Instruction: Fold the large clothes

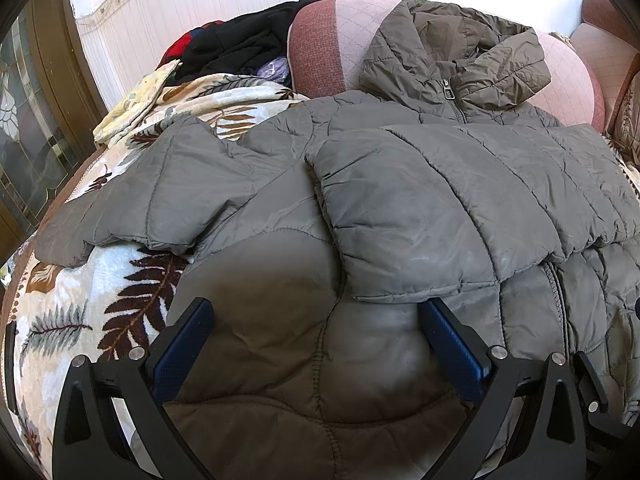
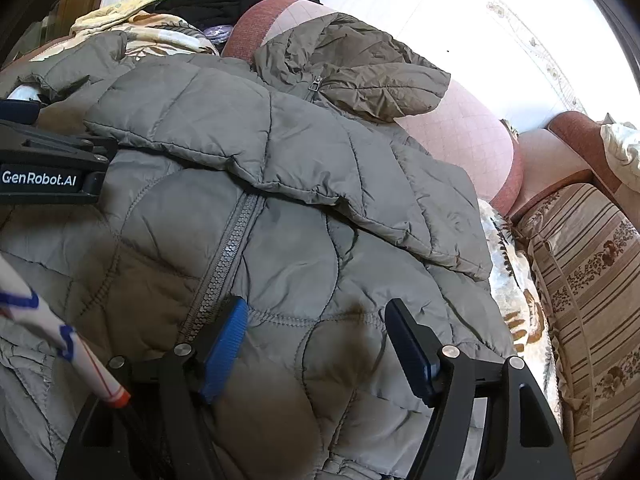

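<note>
I am looking at the coat lying flat on the bed | running 12 to 6 | left gripper and right gripper both wide open, holding nothing, hem puffing between them | left sleeve sticking out at 9, left gripper nearer

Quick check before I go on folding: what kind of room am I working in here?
Most likely a lived-in home sitting room. The grey padded jacket lies on a sofa seat covered by a leaf-print fleece blanket, against pink quilted back cushions, with a heap of dark clothes behind.
</note>
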The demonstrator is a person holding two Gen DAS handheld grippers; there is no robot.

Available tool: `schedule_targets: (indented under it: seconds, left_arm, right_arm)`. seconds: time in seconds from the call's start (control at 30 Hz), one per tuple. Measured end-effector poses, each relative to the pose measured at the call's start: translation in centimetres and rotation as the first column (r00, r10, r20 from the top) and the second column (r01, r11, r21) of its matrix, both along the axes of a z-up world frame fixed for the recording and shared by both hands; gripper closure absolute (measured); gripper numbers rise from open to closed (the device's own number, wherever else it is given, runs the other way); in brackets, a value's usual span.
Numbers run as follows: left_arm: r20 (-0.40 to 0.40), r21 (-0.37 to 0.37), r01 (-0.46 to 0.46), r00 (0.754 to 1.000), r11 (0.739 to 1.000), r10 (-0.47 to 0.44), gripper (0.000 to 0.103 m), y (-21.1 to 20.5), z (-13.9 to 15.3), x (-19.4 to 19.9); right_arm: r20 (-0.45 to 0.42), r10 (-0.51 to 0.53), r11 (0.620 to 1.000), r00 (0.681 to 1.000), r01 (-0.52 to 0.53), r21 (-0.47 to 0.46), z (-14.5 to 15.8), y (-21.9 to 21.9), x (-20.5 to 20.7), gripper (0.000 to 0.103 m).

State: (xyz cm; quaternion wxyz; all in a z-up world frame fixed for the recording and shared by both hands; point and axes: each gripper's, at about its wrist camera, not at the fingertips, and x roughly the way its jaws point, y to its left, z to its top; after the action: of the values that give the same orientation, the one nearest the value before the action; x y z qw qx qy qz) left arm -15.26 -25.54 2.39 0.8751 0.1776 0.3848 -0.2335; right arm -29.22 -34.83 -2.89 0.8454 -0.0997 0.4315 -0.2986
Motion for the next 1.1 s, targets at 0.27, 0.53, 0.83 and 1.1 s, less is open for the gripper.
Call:
schedule_targets:
  seconds: [0.27,0.53,0.83,1.1]
  left_arm:
    - [0.001,0.000,0.000,1.000,1.000,0.000,0.000,0.0,0.0,0.0]
    - [0.002,0.000,0.000,1.000,1.000,0.000,0.000,0.0,0.0,-0.1]
    - [0.005,0.003,0.001,1.000,1.000,-0.001,0.000,-0.1,0.1,-0.2]
    - [0.039,-0.089,-0.030,0.999,0.996,0.034,0.000,2.2,3.4,1.5]
  right_arm:
    - [-0.003,-0.001,1.000,1.000,0.001,-0.022,-0.1,0.2,0.0,0.026]
    - [-0.006,-0.004,0.999,1.000,0.004,-0.048,-0.1,0.6,0.0,0.025]
    - [-0.007,-0.002,0.999,1.000,0.002,-0.053,0.0,0.7,0.0,0.025]
    - [0.185,-0.017,0.999,0.983,0.009,0.043,3.6,-1.2,-1.9,0.025]
